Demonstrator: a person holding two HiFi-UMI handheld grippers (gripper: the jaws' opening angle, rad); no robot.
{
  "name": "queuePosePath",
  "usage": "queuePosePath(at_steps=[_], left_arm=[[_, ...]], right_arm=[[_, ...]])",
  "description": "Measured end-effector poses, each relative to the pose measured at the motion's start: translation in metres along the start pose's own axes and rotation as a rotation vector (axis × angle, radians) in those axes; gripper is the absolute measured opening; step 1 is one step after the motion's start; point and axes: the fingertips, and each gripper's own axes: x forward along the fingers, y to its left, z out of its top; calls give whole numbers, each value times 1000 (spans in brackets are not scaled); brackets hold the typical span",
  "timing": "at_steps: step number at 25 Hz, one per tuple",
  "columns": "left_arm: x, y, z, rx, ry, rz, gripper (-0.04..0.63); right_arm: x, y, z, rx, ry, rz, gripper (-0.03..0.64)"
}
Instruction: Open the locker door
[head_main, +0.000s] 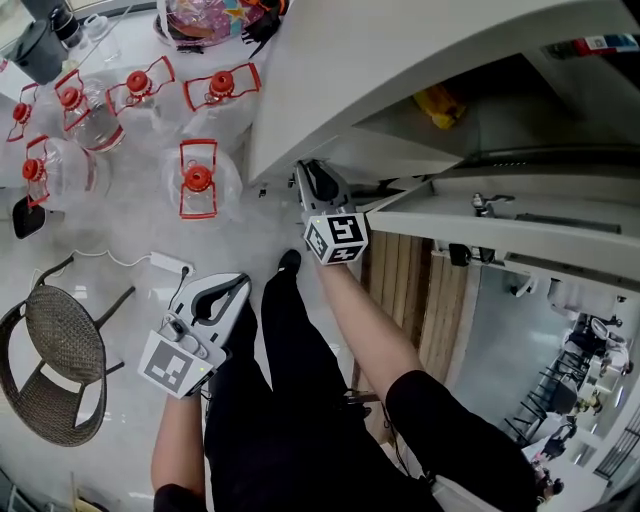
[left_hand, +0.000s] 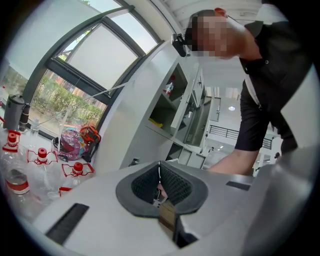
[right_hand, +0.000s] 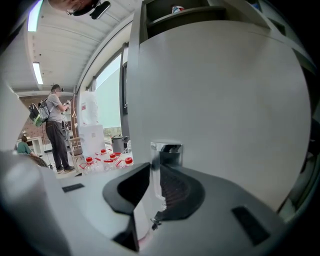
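Grasping the door (right_hand: 225, 100) edge by the chrome handle (right_hand: 166, 149) with right gripper (right_hand: 159, 167) jaws; holding left gripper (left_hand: 159, 175) jaws clenched, empty, over the floor (head_main: 250, 235).

Bright daylight from the window (left_hand: 95, 65) floods sharp frames; gripper views bend and darken at edges.

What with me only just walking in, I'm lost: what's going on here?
A person holds a tool in each hand. The right tool looks shut on the chrome handle of the white locker door, set up for a pull. The left tool hangs shut and empty beside the person's leg. The door doesn't look swung out yet.
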Motion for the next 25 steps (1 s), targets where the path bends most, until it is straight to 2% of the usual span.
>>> queuePosePath(at_steps=[14, 23, 25], left_arm=[[5, -22, -8, 17, 55, -86, 18], [19, -44, -6, 42, 23, -130, 18], [23, -48, -10, 53, 39, -128, 18]], right_arm=[[-38, 18, -12, 1, 0, 68, 72], [-75, 23, -26, -14, -3, 128, 77], [-83, 22, -30, -14, -12, 145, 77]])
